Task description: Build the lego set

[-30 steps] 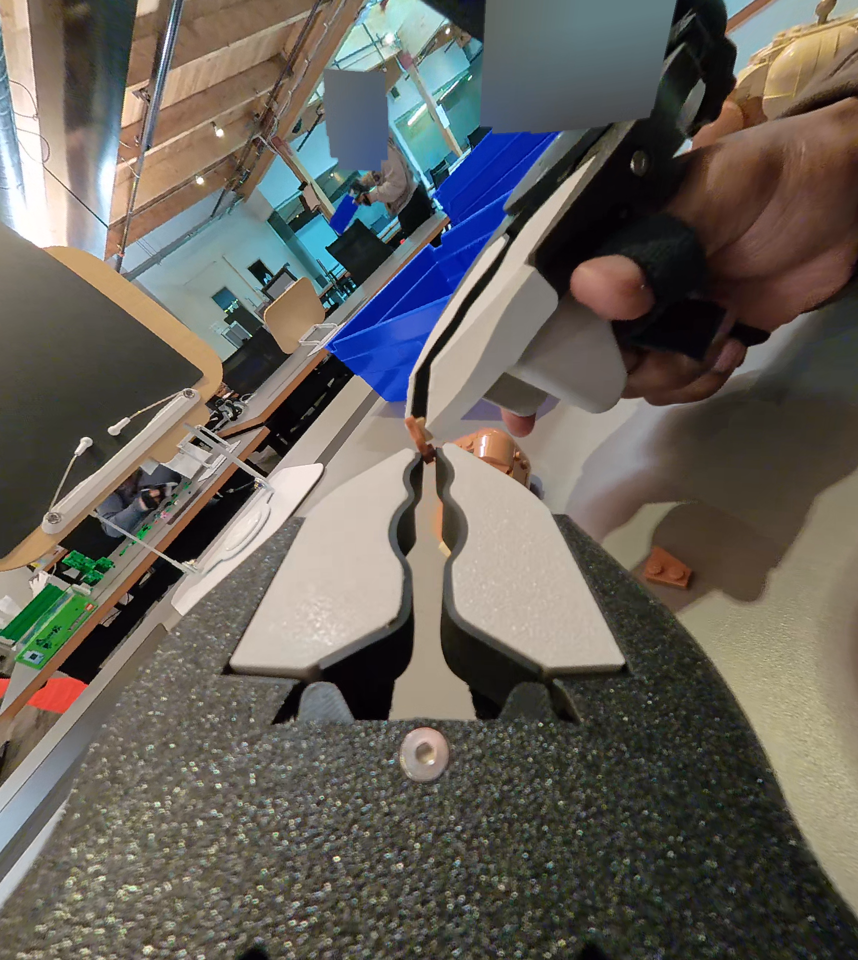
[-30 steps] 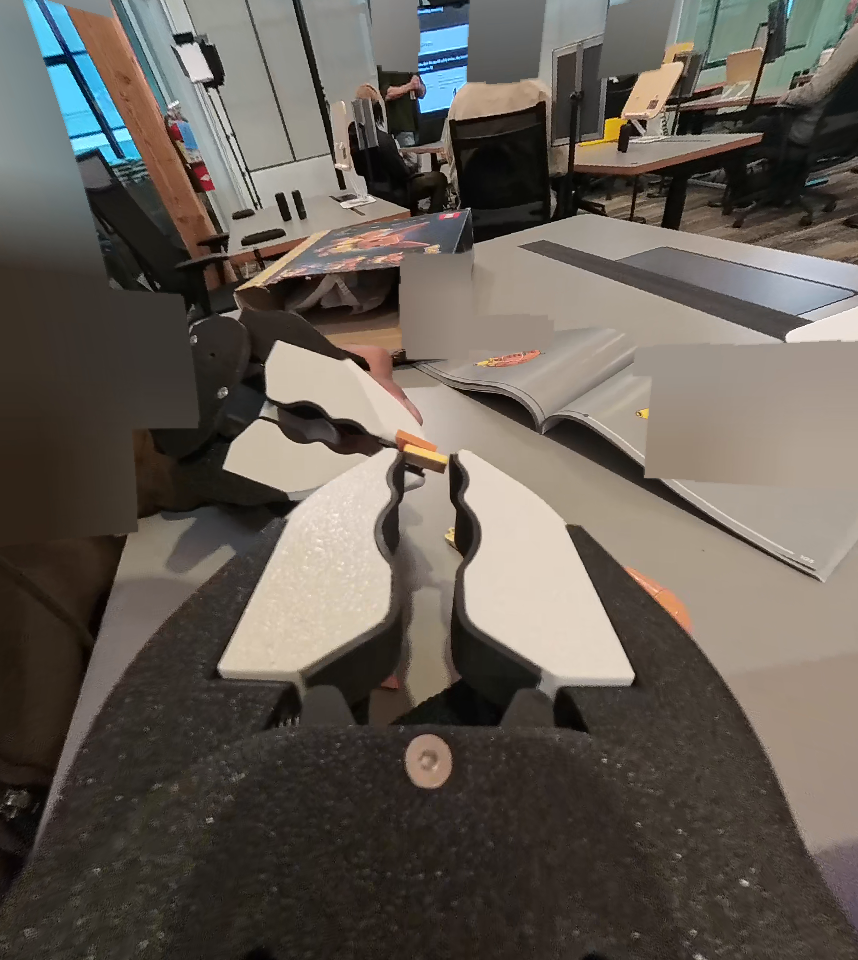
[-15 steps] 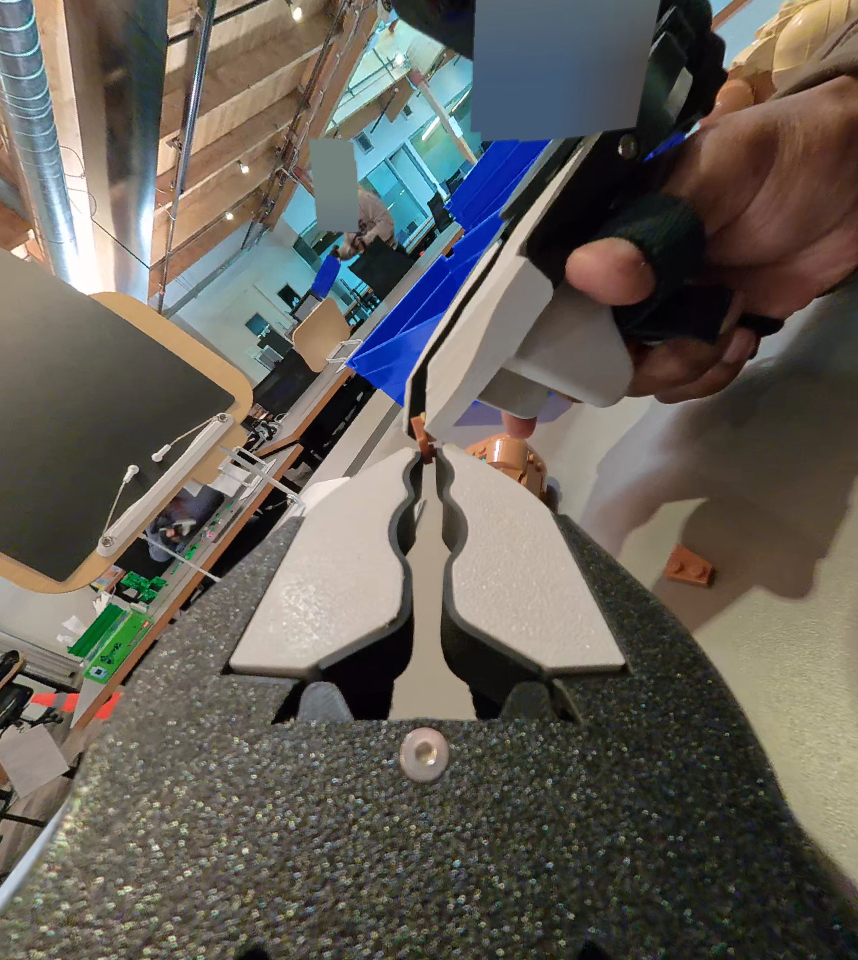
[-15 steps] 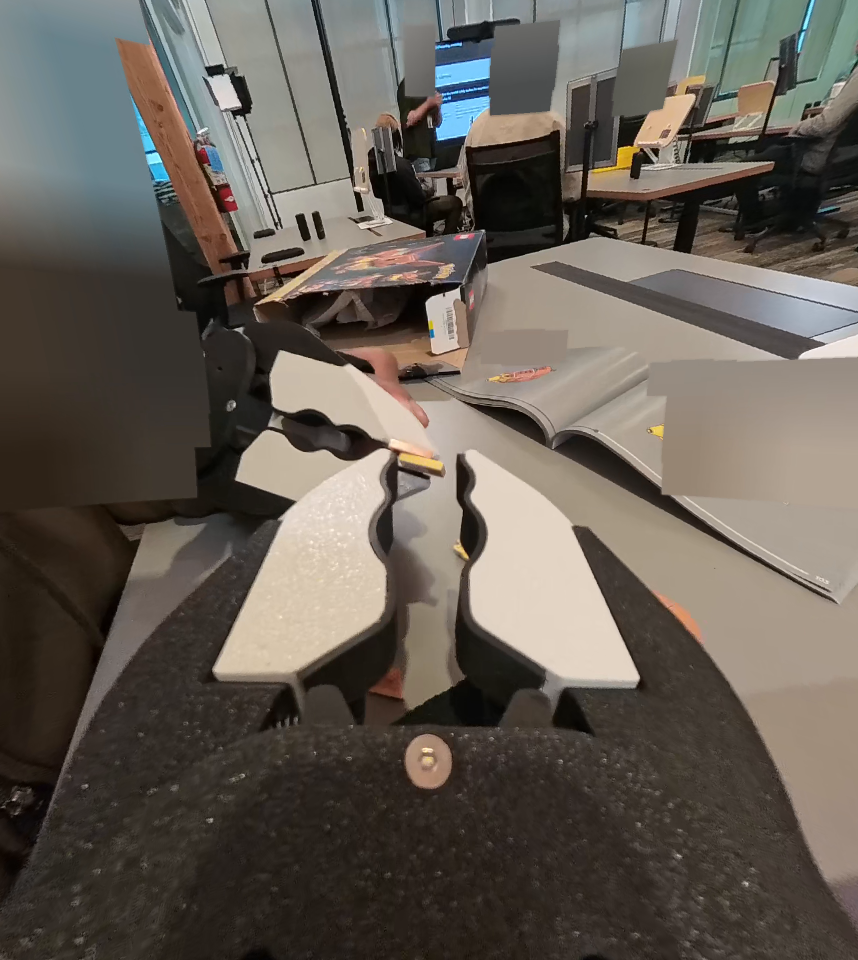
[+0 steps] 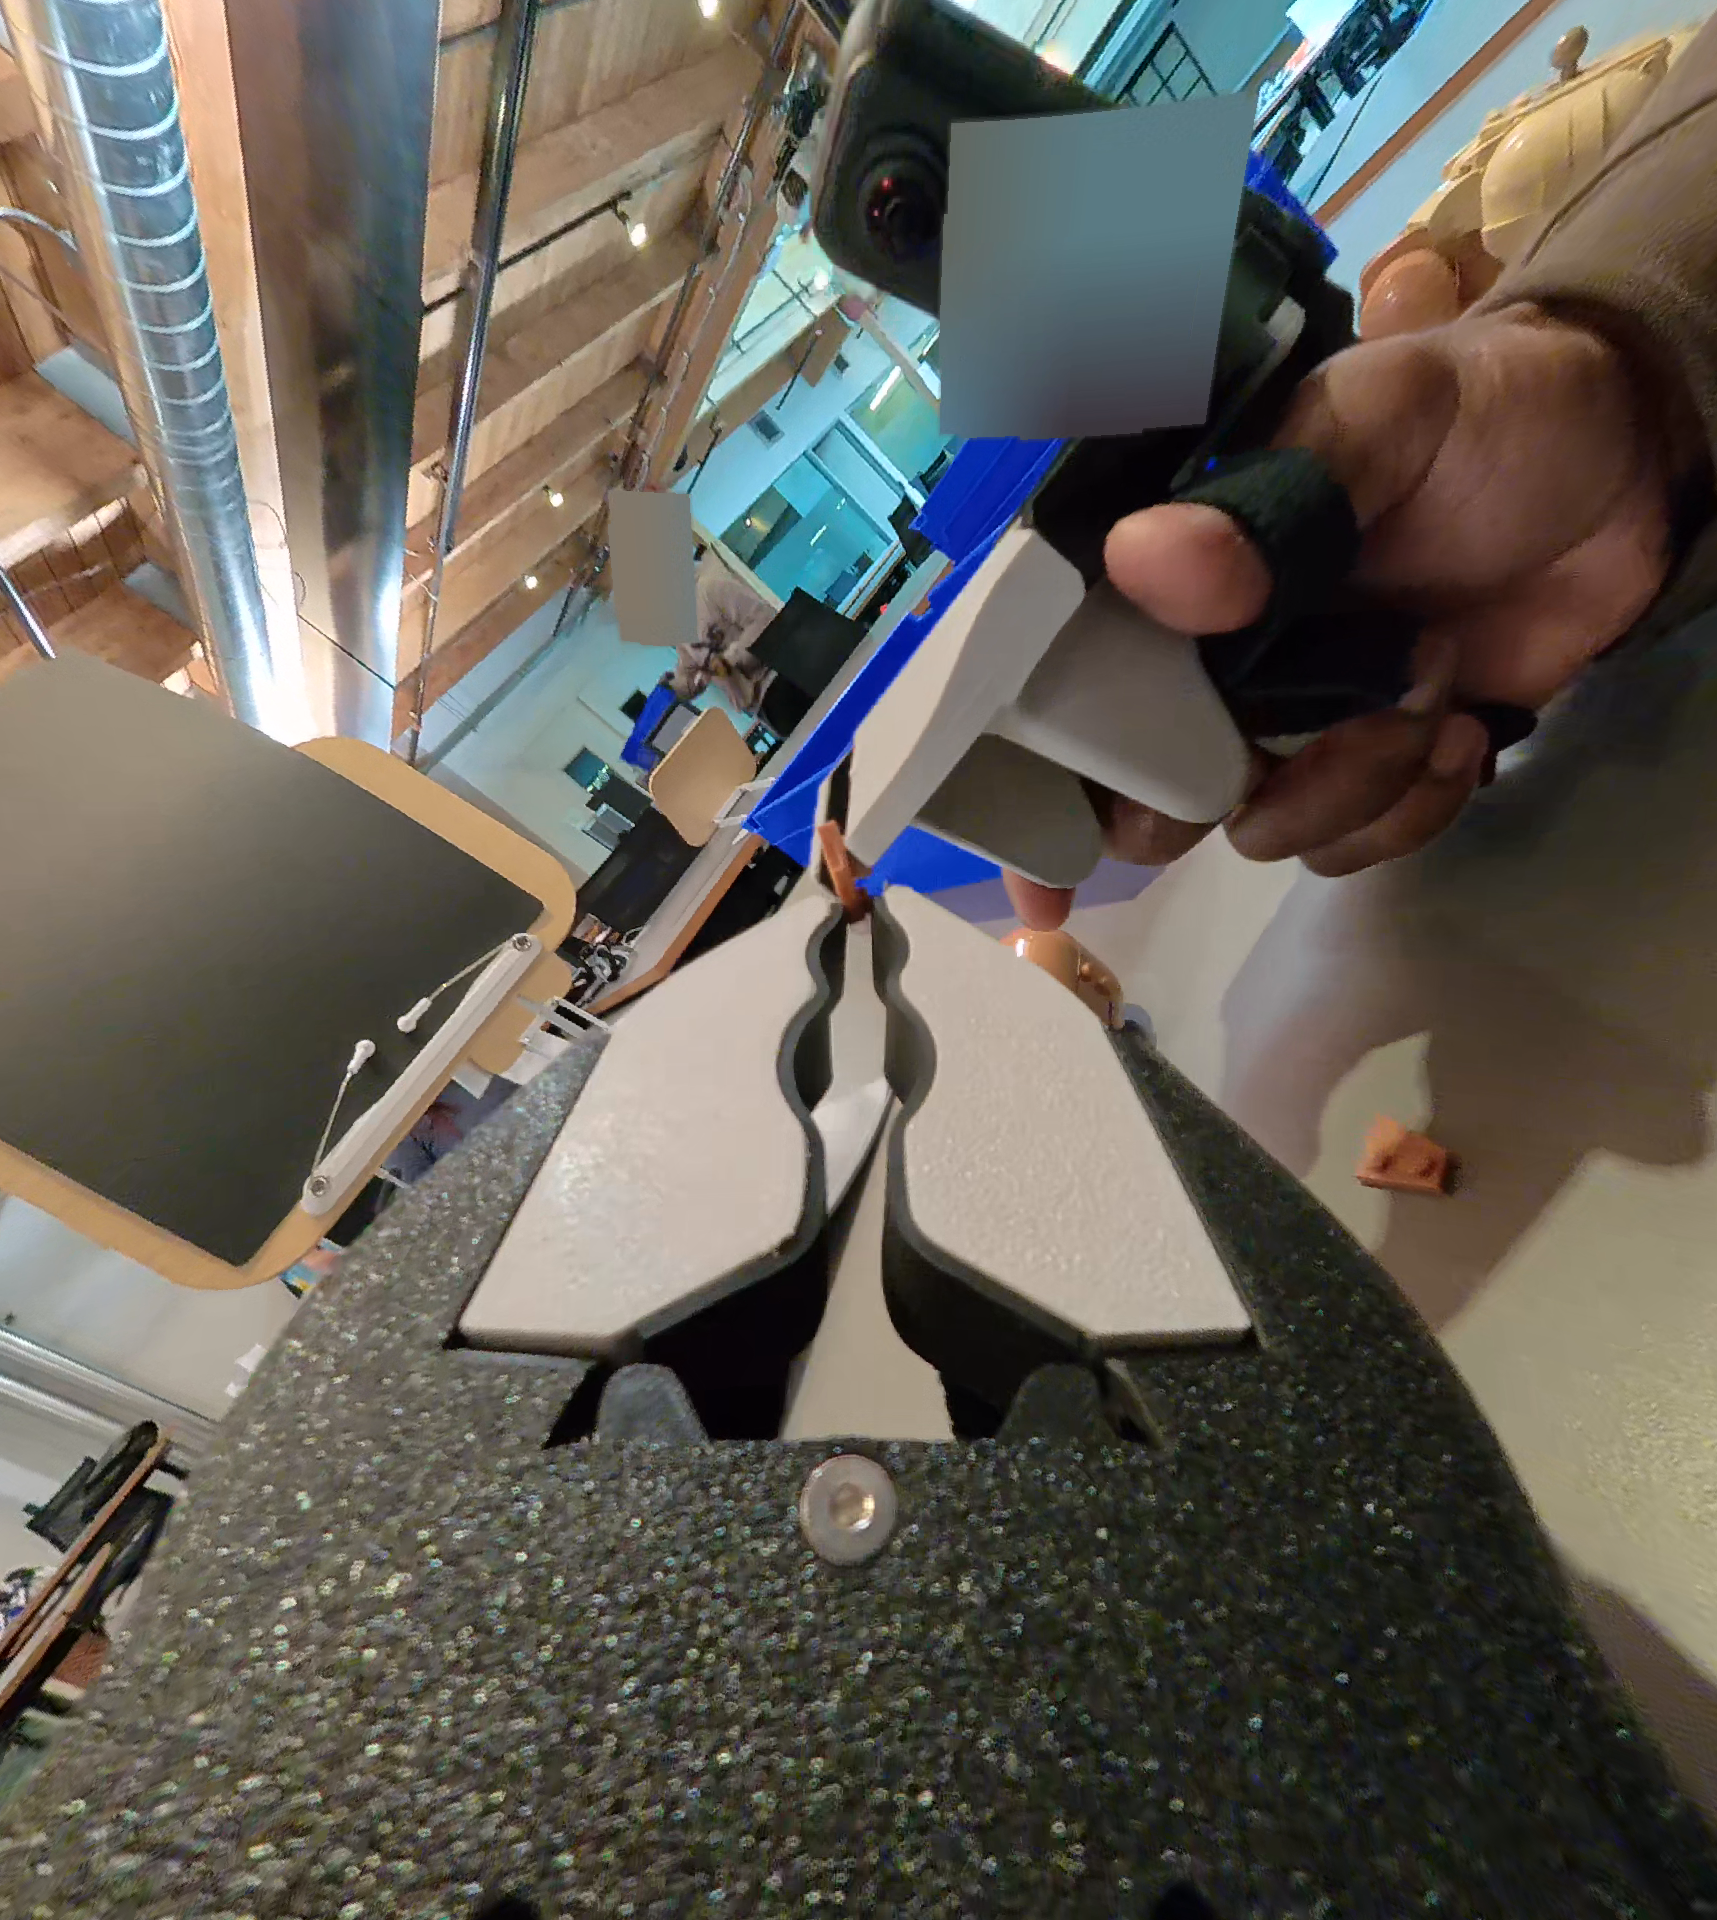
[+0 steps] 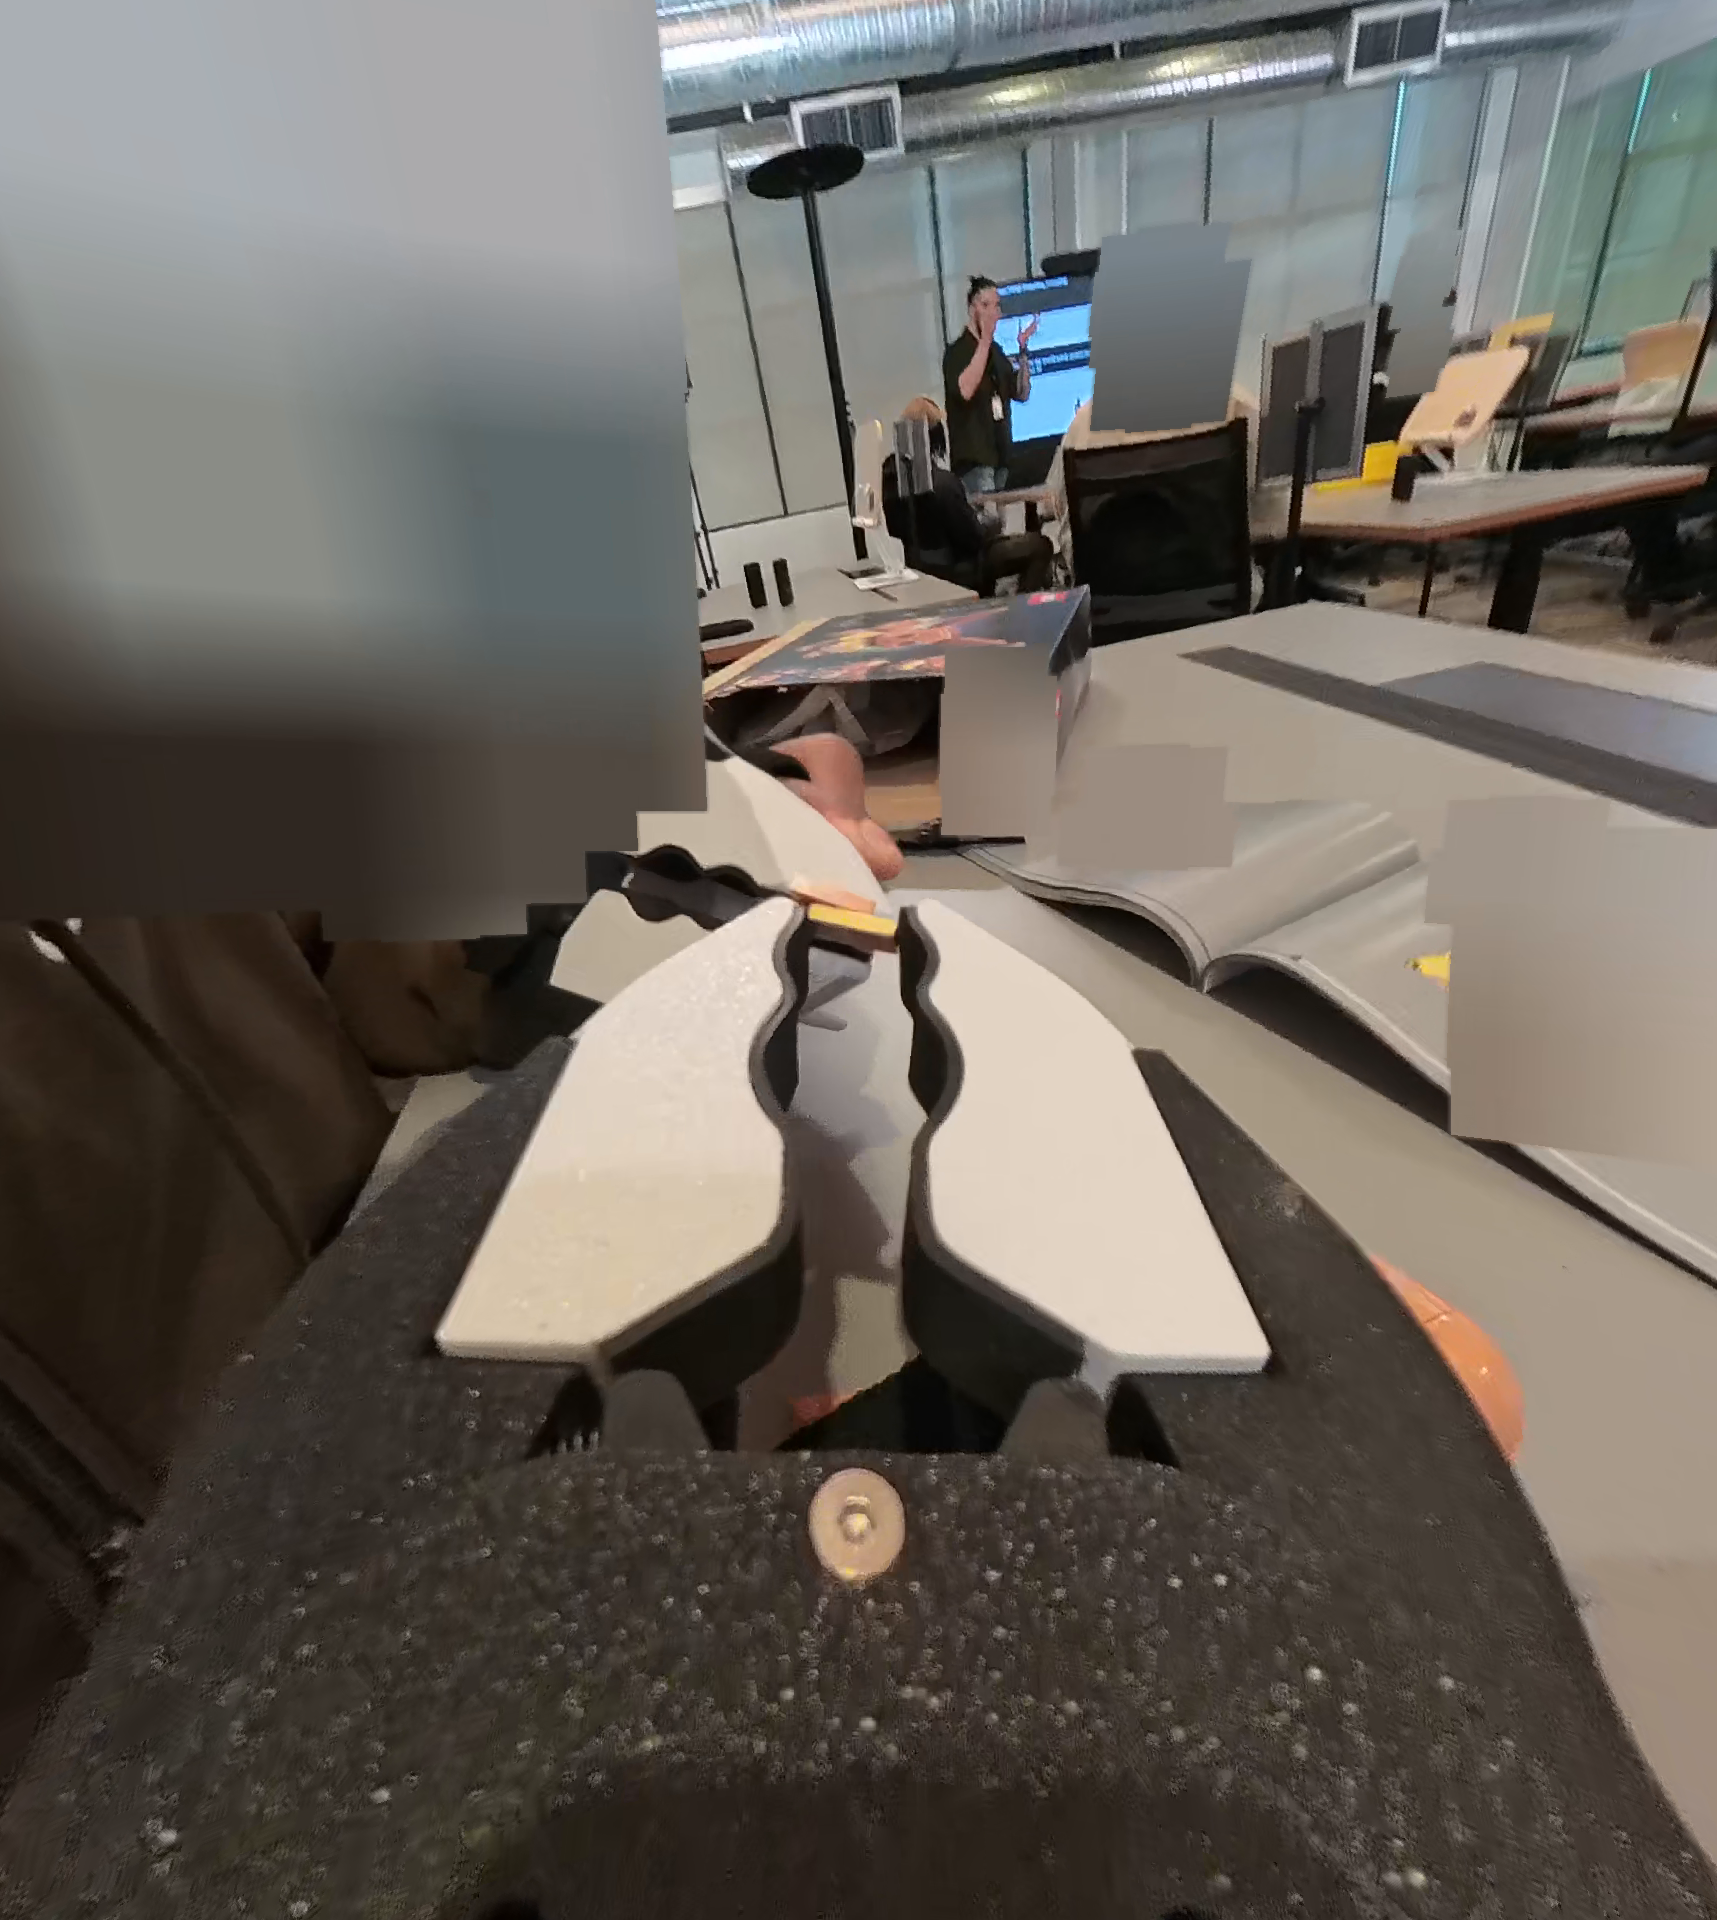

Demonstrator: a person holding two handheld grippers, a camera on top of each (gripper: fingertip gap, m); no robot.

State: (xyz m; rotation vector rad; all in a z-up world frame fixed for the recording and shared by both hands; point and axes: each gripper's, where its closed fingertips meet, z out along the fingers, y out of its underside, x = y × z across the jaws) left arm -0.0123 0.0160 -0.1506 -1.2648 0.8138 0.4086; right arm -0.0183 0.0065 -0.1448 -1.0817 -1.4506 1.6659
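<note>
Grey tabletop (image 5: 1612, 1351), left view: left gripper (image 5: 859, 920) clamped on small orange brick (image 5: 841, 871) against right gripper's tips; right view: right gripper (image 6: 849, 925) pinching thin yellow-tan plate (image 6: 849, 923) beside open instruction booklet (image 6: 1301, 935).

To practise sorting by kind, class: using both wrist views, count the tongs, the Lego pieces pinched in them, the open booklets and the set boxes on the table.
Tongs: 2 (left tongs, right tongs)
Pinched pieces: 2 (orange-brown piece, yellow piece)
Open booklets: 1 (booklet)
Set boxes: 1 (box)
Total: 6
</note>
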